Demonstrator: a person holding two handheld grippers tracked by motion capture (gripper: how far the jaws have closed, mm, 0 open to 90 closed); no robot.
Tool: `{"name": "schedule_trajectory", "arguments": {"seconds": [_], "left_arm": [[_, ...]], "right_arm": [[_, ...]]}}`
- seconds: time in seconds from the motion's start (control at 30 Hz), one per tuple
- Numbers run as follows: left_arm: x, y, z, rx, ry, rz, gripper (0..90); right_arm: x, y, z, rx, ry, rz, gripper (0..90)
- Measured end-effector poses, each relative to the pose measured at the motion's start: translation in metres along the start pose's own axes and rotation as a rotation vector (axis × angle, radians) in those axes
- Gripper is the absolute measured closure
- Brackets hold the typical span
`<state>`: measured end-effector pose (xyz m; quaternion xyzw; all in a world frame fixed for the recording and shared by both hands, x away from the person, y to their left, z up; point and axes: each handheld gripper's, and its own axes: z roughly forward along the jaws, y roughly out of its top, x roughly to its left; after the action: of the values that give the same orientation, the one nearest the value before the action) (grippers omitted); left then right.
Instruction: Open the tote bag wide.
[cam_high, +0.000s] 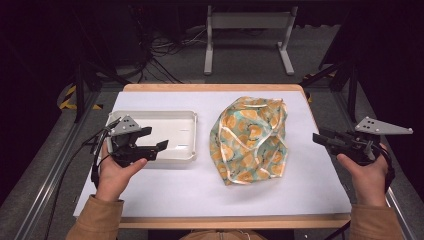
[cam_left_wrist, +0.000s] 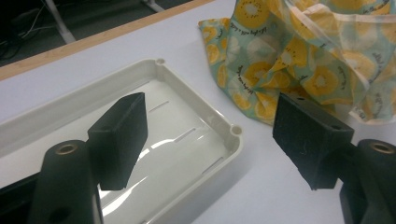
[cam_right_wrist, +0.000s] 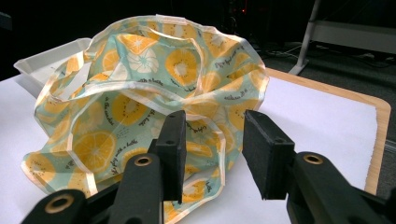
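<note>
Tan sleeves (cam_high: 95, 220); black left gripper (cam_high: 150, 142) and right gripper (cam_high: 320, 139), grey three-cornered plates (cam_high: 382, 126), black cables, brass-ringed screw holes (cam_right_wrist: 143, 161)

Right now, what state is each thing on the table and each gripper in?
Fruit-print cloth bag: crumpled in a heap on the white table cover, not held.
White plastic tray: upright, empty, left of the bag.
Left gripper: open, hovering at the tray's near edge, holding nothing.
Right gripper: open, right of the bag, jaws pointing at it, not touching.
</note>
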<state>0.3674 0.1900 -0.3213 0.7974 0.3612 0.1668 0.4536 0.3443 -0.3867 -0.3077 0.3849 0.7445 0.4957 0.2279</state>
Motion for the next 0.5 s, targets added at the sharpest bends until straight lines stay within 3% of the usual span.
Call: {"name": "schedule_trajectory", "arguments": {"seconds": [0.3, 0.5], "left_arm": [[-0.015, 0.008, 0.000, -0.009, -0.034, 0.032, 27.9], [-0.027, 0.020, 0.001, -0.021, -0.087, 0.050, 28.0]], "right_arm": [[-0.003, -0.001, -0.005, -0.012, -0.002, 0.020, 59.4], [-0.001, 0.000, -0.006, -0.013, -0.004, 0.025, 58.8]]}}
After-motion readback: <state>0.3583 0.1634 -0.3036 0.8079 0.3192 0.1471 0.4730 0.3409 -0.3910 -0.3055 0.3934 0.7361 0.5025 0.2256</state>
